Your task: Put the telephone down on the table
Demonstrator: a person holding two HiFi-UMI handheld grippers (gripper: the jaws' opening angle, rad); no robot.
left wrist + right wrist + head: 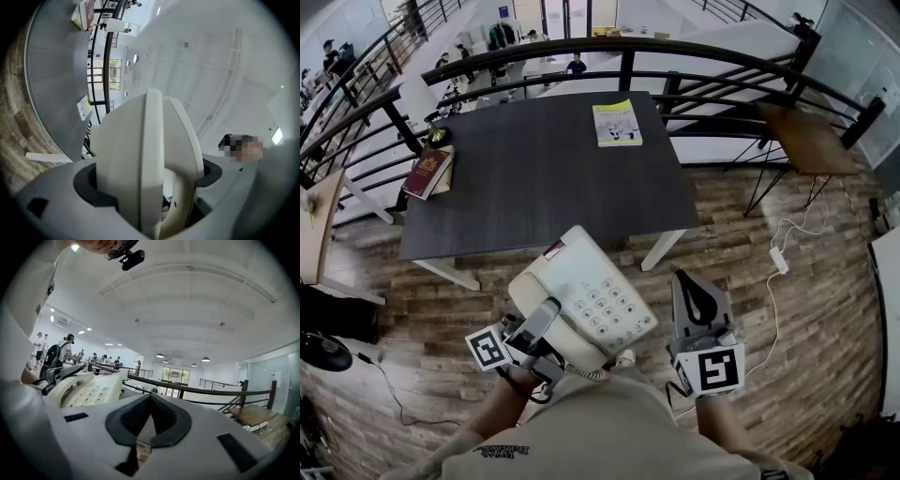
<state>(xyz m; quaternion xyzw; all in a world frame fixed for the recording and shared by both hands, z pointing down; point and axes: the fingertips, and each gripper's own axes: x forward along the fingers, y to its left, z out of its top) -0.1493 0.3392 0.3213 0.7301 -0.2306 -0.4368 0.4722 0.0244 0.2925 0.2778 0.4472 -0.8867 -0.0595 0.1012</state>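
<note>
A cream push-button telephone [581,300] with its handset on the cradle hangs in the air above the wooden floor, short of the near edge of the dark grey table [534,178]. My left gripper [539,328] grips it from the near side, its jaws spread wide and pressing on the body. In the left gripper view the telephone [145,159] fills the space between the jaws of the left gripper [147,183]. My right gripper [686,284] is beside the telephone on its right, shut and holding nothing. The right gripper view shows the right gripper [150,397] with pads meeting and the telephone [89,392] off to its left.
On the table lie a yellow booklet [617,123] at the far right and a red book [427,172] at the left edge. A black railing [628,47] runs behind the table. A wooden side table [806,136] stands right, and a white power strip [779,260] lies on the floor.
</note>
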